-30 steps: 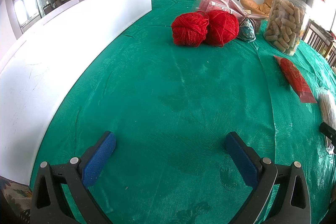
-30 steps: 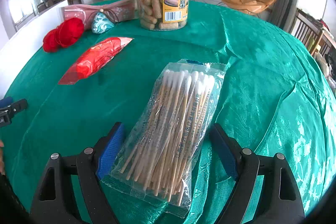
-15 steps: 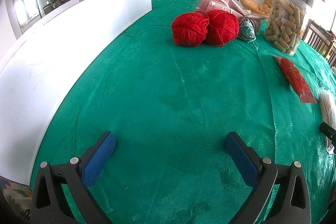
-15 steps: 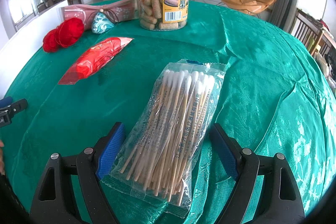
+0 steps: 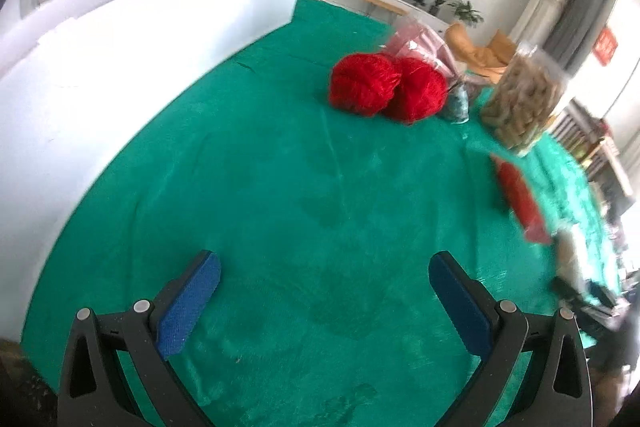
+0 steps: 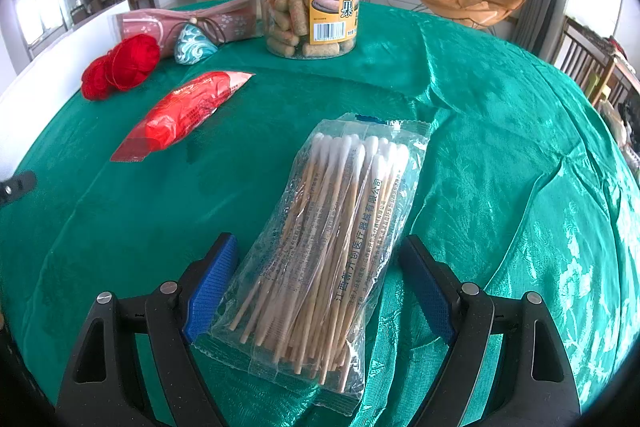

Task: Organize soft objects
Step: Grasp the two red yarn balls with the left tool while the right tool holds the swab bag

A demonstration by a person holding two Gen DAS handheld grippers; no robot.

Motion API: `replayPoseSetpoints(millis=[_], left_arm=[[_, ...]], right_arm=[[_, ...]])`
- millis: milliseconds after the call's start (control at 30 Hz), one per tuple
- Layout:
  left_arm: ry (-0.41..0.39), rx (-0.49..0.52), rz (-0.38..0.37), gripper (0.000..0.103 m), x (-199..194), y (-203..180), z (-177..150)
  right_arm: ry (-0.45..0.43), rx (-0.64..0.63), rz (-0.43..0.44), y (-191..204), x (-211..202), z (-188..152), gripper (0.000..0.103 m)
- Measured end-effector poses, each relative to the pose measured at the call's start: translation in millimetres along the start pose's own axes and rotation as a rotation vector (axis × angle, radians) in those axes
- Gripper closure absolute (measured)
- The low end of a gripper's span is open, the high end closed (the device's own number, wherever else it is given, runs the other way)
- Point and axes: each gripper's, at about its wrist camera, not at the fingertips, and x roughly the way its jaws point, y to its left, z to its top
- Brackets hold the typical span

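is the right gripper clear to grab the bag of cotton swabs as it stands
Probably yes. The right gripper is open with the bag of cotton swabs lying between its fingers on the green tablecloth; nothing else sits in the gap.

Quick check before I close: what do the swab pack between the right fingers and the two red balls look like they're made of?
Swab pack: thin clear plastic film, glossy and crinkled, holding what look like wooden sticks with white cotton tips. Red balls: wound yarn, matte and fuzzy, strands visible; the fibre type can't be told. The right gripper is open around the pack.
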Motion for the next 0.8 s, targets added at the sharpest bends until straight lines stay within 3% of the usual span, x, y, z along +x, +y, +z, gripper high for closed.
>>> replayPoseSetpoints(millis=[100, 300, 367, 467, 633, 667, 700, 767, 800], left_arm=[[0.030, 0.060, -0.099, 0.000, 7, -6, 25], [0.106, 0.286, -0.174, 0.000, 44, -46, 106], [0.178, 0.334, -0.153, 0.000, 70, -55, 127], [0.220, 0.406, -0.096, 0.000, 96, -64, 139], [0.168, 0.524, -0.100, 0.001, 109, -80, 138], [0.151, 0.531, -0.127, 0.007, 105, -82, 137], [0.139, 0.534, -0.152, 0.031, 101, -83, 137], [0.150, 0.542, -0.137, 0.040, 98, -84, 135], [0.147, 0.545, -0.122, 0.050, 93, -84, 131]], right_arm=[[0.000, 0.000, 0.000, 0, 0, 0, 0.018], [0.000, 0.000, 0.000, 0, 0, 0, 0.018], [0.000, 0.000, 0.000, 0, 0, 0, 0.018], [-0.001, 0.000, 0.000, 0, 0, 0, 0.018], [-0.001, 0.000, -0.001, 0, 1, 0, 0.018], [-0.001, 0.000, 0.000, 0, 1, 0, 0.018], [-0.001, 0.000, 0.001, 0, 1, 0, 0.018], [-0.001, 0.000, 0.001, 0, 1, 1, 0.018], [-0.001, 0.000, 0.001, 0, 1, 1, 0.018]])
